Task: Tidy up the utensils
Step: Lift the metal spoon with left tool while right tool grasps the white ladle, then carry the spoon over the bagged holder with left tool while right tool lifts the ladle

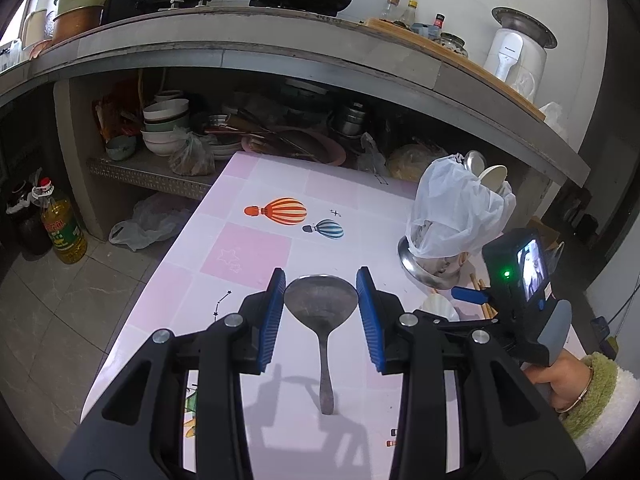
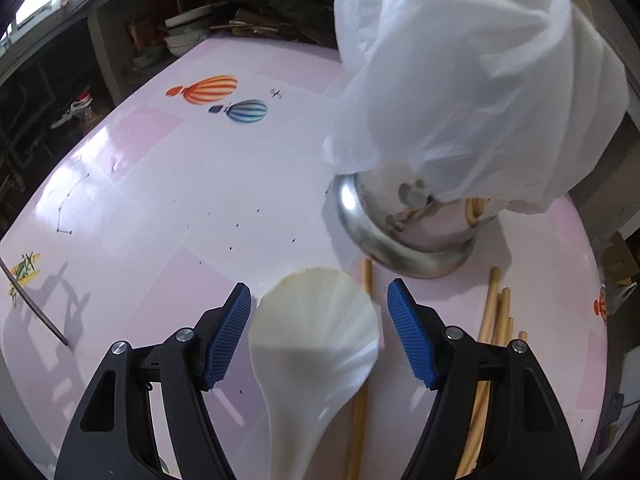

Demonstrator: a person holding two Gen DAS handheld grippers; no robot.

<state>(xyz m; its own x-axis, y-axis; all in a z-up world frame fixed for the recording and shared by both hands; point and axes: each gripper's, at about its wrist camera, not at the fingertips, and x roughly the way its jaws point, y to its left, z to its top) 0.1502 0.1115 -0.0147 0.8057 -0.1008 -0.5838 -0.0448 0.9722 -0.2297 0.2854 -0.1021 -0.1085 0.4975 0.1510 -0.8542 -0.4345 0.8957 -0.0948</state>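
Observation:
My left gripper (image 1: pixel 321 277) is shut on the bowl of a metal spoon (image 1: pixel 320 300); both blue pads press its edges. The handle slants back down to the pink table (image 1: pixel 248 248). In the right wrist view this handle (image 2: pixel 36 312) shows as a thin dark rod at the far left. My right gripper (image 2: pixel 318 300) is open around a white shell-shaped spoon (image 2: pixel 316 328), with gaps on both sides. The spoon lies partly on wooden chopsticks (image 2: pixel 496 312). The left wrist view shows the right gripper's blue finger (image 1: pixel 470 294) over the same white spoon (image 1: pixel 438 306).
A steel utensil holder (image 2: pixel 380 240) wrapped in a white plastic bag (image 2: pixel 460 80) leans just beyond the white spoon; spoons (image 1: pixel 480 168) stick out of its top. A concrete counter (image 1: pixel 280 52) with bowls on the shelf beneath stands behind the table. A person's hand in a green sleeve (image 1: pixel 592 392) holds the right gripper.

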